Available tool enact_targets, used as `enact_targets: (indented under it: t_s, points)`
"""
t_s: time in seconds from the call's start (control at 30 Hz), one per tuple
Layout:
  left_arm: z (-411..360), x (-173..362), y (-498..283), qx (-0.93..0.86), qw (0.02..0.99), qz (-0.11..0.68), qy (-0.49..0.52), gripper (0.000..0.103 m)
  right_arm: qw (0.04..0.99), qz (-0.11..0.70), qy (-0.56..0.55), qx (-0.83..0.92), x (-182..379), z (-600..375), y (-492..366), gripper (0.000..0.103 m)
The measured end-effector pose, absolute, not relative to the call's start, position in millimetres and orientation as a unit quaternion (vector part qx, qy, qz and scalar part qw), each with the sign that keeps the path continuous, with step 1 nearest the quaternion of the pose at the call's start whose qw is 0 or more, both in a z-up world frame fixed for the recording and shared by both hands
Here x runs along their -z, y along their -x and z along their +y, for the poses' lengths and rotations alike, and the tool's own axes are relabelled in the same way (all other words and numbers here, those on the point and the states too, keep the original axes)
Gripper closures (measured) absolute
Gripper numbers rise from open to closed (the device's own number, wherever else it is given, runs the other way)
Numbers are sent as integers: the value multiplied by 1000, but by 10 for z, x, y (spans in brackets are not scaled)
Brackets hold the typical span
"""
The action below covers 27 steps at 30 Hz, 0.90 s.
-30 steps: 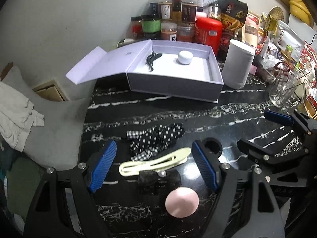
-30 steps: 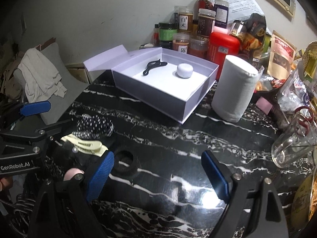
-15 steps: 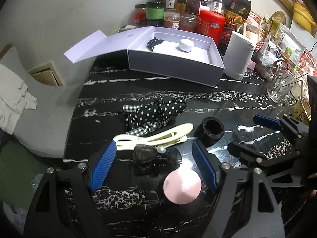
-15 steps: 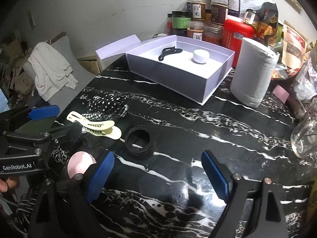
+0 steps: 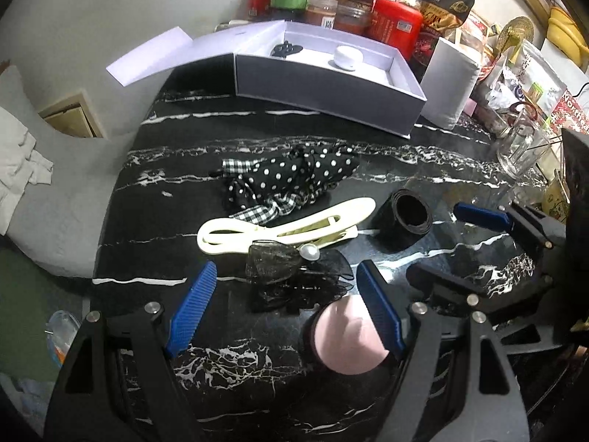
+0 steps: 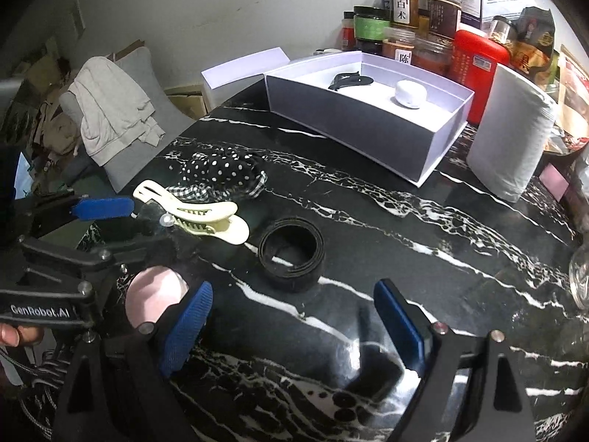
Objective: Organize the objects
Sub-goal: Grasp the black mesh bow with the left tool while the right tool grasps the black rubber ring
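An open lavender box at the back of the black marble table holds a black clip and a white round case. Loose on the table lie a polka-dot scrunchie, a cream hair clip, a black lace bow with a pearl, a black band roll and a pink round case. My left gripper is open, low over the bow, its right finger beside the pink case. My right gripper is open and empty, just short of the band roll.
Spice jars and a red tin stand behind the box. A white paper roll stands to its right, with a glass cup and packets further right. A grey cushion with cloth lies off the table's left edge.
Both grippers have drawn back toward the table's near edge and lowered. The loose items now sit further ahead in both views. Nothing was picked up.
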<state>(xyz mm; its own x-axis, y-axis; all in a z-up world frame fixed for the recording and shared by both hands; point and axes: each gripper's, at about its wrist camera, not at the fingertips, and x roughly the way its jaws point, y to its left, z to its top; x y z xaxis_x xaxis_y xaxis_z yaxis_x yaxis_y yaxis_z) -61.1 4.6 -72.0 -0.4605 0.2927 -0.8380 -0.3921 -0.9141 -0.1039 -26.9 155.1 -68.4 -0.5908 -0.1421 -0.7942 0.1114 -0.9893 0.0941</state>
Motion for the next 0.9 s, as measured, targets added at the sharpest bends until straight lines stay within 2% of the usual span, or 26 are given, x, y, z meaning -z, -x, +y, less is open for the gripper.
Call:
enact_targets:
  t_s: [0.37,0.57,0.6,0.8,0.9]
  points:
    - [-4,850,746,-840,205,36,500,28,87,-20,-461,883,792,1531,449,16]
    - [66,871,768,-832,231,30,503,42,89,-28,-461,883,819,1572,538,25]
    - [79,869,766,-832,232,33,502,48,90,-30,-460,883,817,1579,547,26]
    - [85,865,762,-833,233,35,500,64,87,-31,-456,885,810,1591,559,34]
    - [76,867,765,-833,233,34,501,66,89,-26,-453,887,805,1573,541,43]
